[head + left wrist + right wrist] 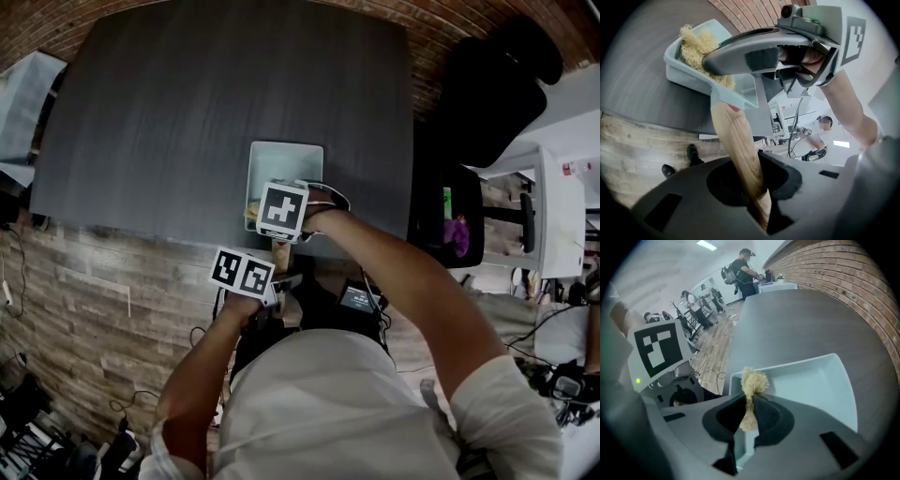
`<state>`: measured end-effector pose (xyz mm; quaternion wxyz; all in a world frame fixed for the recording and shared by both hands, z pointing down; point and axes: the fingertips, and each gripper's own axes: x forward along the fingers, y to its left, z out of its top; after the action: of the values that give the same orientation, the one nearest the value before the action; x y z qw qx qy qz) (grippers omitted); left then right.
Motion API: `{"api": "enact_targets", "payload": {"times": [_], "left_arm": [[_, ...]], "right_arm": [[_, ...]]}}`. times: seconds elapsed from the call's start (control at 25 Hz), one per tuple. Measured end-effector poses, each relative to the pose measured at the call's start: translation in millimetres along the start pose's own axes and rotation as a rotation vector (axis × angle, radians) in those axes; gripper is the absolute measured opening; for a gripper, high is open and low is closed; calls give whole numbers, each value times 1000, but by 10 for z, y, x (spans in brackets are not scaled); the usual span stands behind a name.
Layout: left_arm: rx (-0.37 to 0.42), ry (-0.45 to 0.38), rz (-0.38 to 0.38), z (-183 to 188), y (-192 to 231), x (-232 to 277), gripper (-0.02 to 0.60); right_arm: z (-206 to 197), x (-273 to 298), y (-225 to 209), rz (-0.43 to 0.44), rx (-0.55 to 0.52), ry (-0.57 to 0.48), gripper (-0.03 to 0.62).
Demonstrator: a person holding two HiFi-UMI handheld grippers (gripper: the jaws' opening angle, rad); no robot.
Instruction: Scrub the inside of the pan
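A pale blue square pan (286,159) sits on the dark table (187,112) near its front edge, its wooden handle (736,136) sticking out over that edge. My left gripper (757,187) is shut on the handle's end, below the table edge. My right gripper (750,411) points steeply down into the pan (820,380) and is shut on a tuft of straw-coloured fibrous scrubber (754,380). The scrubber (696,47) rests at the pan's near-left corner. In the head view the right gripper's marker cube (281,211) hides its jaws and the scrubber.
The table stretches far and to both sides of the pan. A black chair (492,89) and a white unit (553,216) stand to the right. Wood-plank floor with cables (84,300) lies below the table edge. Several people (745,268) stand far off.
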<state>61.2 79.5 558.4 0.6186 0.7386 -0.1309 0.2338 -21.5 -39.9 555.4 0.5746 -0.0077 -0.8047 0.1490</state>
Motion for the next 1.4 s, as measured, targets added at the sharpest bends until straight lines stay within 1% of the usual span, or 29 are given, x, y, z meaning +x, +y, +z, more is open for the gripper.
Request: {"api": "enact_targets", "payload": {"times": [0.28, 0.52, 0.72, 0.8, 0.88, 1.04, 1.24, 1.4], "left_arm": [[7, 1, 5, -31, 1, -2, 74], [-3, -17, 1, -35, 12, -4, 72], [-36, -58, -16, -21, 19, -29, 67], [-48, -74, -24, -10, 25, -48, 64], [-58, -89, -32, -2, 38, -71, 63], [-74, -113, -39, 3, 40, -70, 58], [-94, -135, -42, 21, 21, -61, 54], [-117, -160, -51, 34, 14, -76, 49]], "right_arm": [[-47, 14, 120, 56, -89, 54, 54], [-83, -9, 188, 91, -165, 89, 54], [-76, -113, 209, 118, -162, 66, 54], [-70, -192, 176, 108, -143, 40, 54], [-95, -274, 87, 71, -138, 29, 54], [-228, -446, -230, -61, -143, 32, 54], [-303, -667, -685, -258, -230, 42, 54], [-271, -739, -883, -335, -285, 47, 55]]}}
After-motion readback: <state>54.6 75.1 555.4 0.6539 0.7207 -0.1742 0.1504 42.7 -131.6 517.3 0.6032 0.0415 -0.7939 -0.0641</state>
